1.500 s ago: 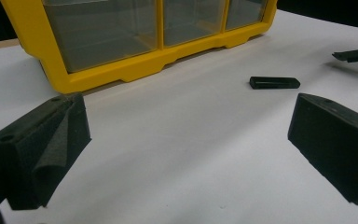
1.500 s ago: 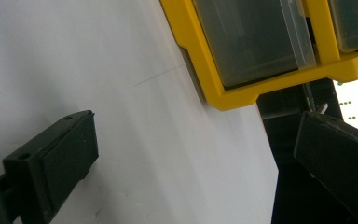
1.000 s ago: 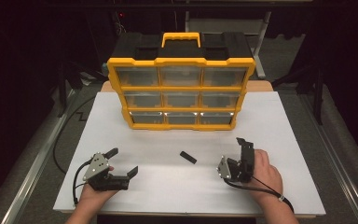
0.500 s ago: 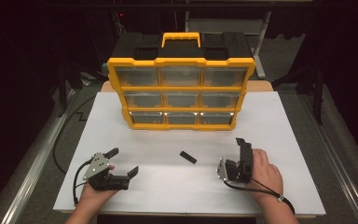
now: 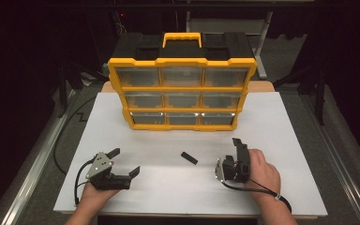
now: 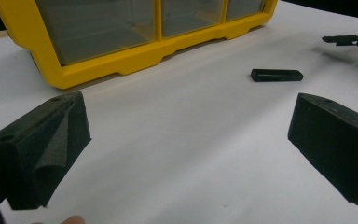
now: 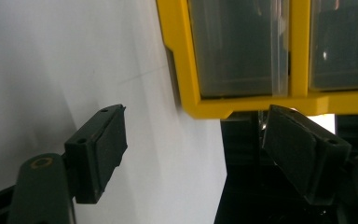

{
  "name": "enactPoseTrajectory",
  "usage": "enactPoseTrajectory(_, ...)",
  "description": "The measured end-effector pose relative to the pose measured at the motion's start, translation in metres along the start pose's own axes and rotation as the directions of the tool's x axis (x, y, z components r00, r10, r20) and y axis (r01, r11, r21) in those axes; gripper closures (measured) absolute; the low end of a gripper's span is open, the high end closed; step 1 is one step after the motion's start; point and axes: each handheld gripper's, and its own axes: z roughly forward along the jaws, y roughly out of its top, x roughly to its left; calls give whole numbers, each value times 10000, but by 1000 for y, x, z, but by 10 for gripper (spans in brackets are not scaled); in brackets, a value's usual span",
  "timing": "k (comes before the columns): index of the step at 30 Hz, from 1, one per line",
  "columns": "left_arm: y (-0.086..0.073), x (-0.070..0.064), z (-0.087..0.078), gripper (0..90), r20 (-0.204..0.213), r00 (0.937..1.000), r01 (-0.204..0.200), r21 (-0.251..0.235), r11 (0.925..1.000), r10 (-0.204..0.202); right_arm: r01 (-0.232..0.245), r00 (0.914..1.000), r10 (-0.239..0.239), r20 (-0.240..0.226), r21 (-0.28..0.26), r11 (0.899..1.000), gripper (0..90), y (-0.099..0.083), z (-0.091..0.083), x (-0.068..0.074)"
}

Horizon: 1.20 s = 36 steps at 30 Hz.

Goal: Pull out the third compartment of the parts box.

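High view: the left gripper (image 5: 123,162) rests on the white board (image 5: 286,140) near its left corner, jaws spread wide and holding nothing. The right gripper (image 5: 238,153) lies on its side at the near right, jaws also wide and empty. The small black bar (image 5: 189,158) lies flat between them, apart from both. The organizer (image 5: 183,89) stands well behind it, so there is open room on every side of the bar.

Left gripper view: the bar (image 6: 277,75) sits far right of the line between the jaws. A straight push forward would likely miss it or knock it aside; being thin and flat, it could slide instead of being pinched.

Right gripper view: the organizer (image 7: 242,56) corner hangs by the board edge; a swing to the right could run off it.
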Motion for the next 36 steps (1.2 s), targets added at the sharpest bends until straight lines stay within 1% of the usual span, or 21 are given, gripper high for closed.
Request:
enactPoseTrajectory(2, 0, 0, 0, 2, 28, 10000, 52, -113, 9999, -51, 2, 10000, -3, 84, 22, 10000, 249, 5, 1, 1)
enactPoseTrajectory(3, 1, 0, -1, 2, 22, 10000, 40, -157, 9999, -39, -19, 9998, 20, 175, -54, 10000, 266, 10, 3, 3)
enactPoseTrajectory(5, 1, 0, -1, 2, 8, 10000, 34, -272, 9996, -33, 2, 9998, -2, 209, 16, 10000, 271, 12, 4, 3)
enactPoseTrajectory(8, 1, 0, -1, 2, 85, 10000, 54, -290, 9996, -51, 14, 9994, -11, 341, -92, 10000, 298, 20, 6, 2)
enactPoseTrajectory(10, 1, 0, -1, 2, 153, 9999, 69, -336, 9994, -64, 36, 9993, -31, 365, -140, 9999, 303, 21, 6, 1)
enactPoseTrajectory(12, 1, -1, -1, 2, 189, 9998, 44, -325, 9995, -38, -32, 9991, 36, 421, -90, 10000, 309, 24, 7, 0)
enactPoseTrajectory(13, 1, -1, -1, 2, 191, 9998, 1, -324, 9995, 5, -4, 9990, 12, 444, -191, 9998, 311, 25, 8, -1)
enactPoseTrajectory(15, 1, -2, -1, 2, 220, 9998, -16, -341, 9994, 24, -97, 9988, 106, 483, -198, 9998, 320, 27, 8, -2)
enactPoseTrajectory(18, 1, -2, 0, 2, 272, 9996, -13, -352, 9994, 23, -25, 9979, 45, 647, -302, 9995, 333, 30, 10, -6)
enactPoseTrajectory(23, 1, -2, 0, 2, 252, 9997, -68, -315, 9995, 76, -144, 9966, 172, 800, -354, 9993, 355, 32, 12, -12)
enactPoseTrajectory(24, 1, -3, -1, 2, 235, 9997, -91, -341, 9994, 99, -184, 9965, 206, 805, -278, 9994, 359, 32, 12, -13)
enactPoseTrajectory(27, 1, -4, -1, 2, 211, 9996, -156, -458, 9988, 166, -178, 9953, 209, 950, -331, 9993, 374, 34, 12, -17)
enactPoseTrajectory(29, 1, -4, -1, 2, 220, 9996, -163, -468, 9988, 173, -265, 9942, 304, 1033, -388, 9989, 380, 36, 13, -20)
enactPoseTrajectory(30, 0, -4, -1, 2, 230, 9995, -184, -444, 9988, 194, -182, 9939, 219, 1083, -356, 9992, 383, 37, 12, -22)
enactPoseTrajectory(31, 0, -4, -1, 2, 235, 9995, -186, -436, 9989, 197, -234, 9936, 279, 1099, -422, 9988, 387, 37, 13, -24)
enactPoseTrajectory(32, 0, -4, -1, 2, 245, 9995, -184, -438, 9989, 195, -383, 9932, 420, 1085, -360, 9986, 390, 38, 12, -25)
enactPoseTrajectory(33, 1, -4, -1, 2, 260, 9995, -178, -435, 9989, 190, -253, 9925, 304, 1180, -449, 9987, 393, 39, 13, -27)
enactPoseTrajectory(34, 1, -4, -1, 2, 259, 9995, -189, -427, 9989, 200, -206, 9921, 256, 1231, -421, 9989, 397, 40, 13, -29)
enactPoseTrajectory(36, 1, -4, -1, 2, 250, 9994, -218, -411, 9989, 228, -229, 9913, 292, 1283, -504, 9985, 401, 41, 13, -33)
